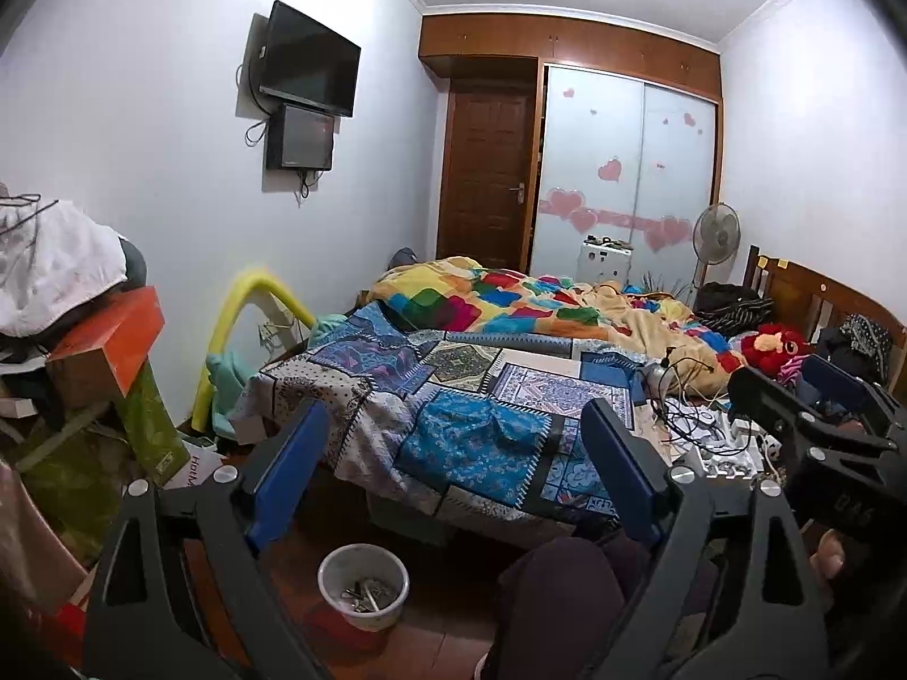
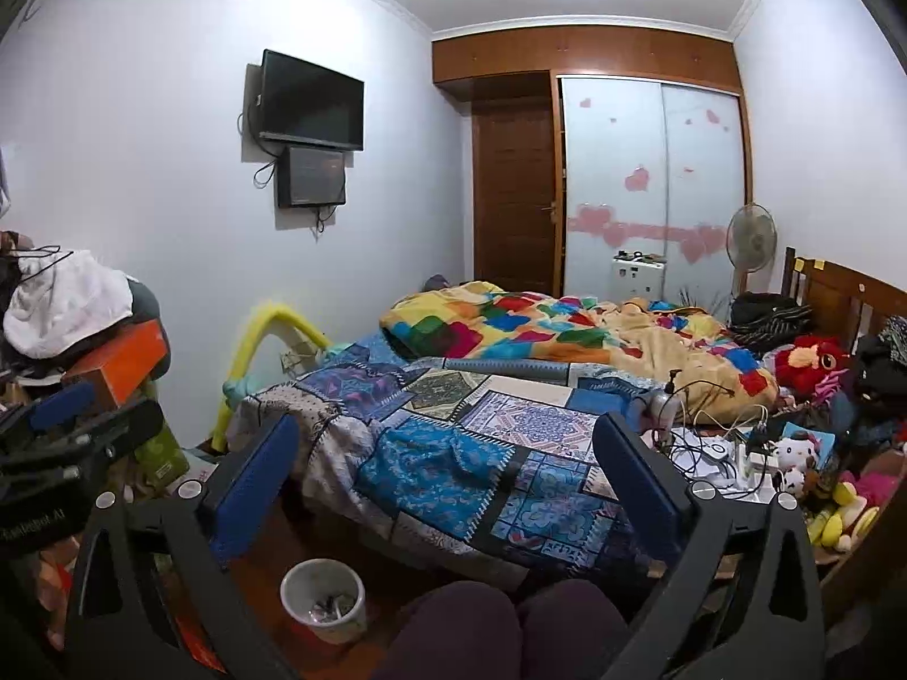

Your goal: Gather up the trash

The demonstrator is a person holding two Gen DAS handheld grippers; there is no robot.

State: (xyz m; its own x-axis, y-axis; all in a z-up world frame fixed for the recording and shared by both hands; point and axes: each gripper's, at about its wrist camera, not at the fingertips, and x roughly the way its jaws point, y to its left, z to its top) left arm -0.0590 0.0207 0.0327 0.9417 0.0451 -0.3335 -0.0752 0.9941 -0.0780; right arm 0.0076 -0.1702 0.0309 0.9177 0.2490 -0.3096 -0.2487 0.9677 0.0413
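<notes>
A white trash bin (image 1: 363,586) stands on the floor in front of the bed, with some scraps inside; it also shows in the right wrist view (image 2: 323,600). My left gripper (image 1: 453,453) is open and empty, held above the bin and the bed's near corner. My right gripper (image 2: 448,464) is open and empty, also above the bed's near edge. The right gripper shows at the right of the left wrist view (image 1: 810,430); the left gripper shows at the left of the right wrist view (image 2: 68,430). No trash piece is clearly identifiable on the bed.
The bed (image 2: 453,453) has a blue patchwork cover and a bright quilt (image 2: 555,323). Cables and chargers (image 2: 720,447) and plush toys (image 2: 810,362) lie at its right. Boxes and clothes (image 1: 85,351) pile up at the left. A person's knees (image 2: 510,629) are below.
</notes>
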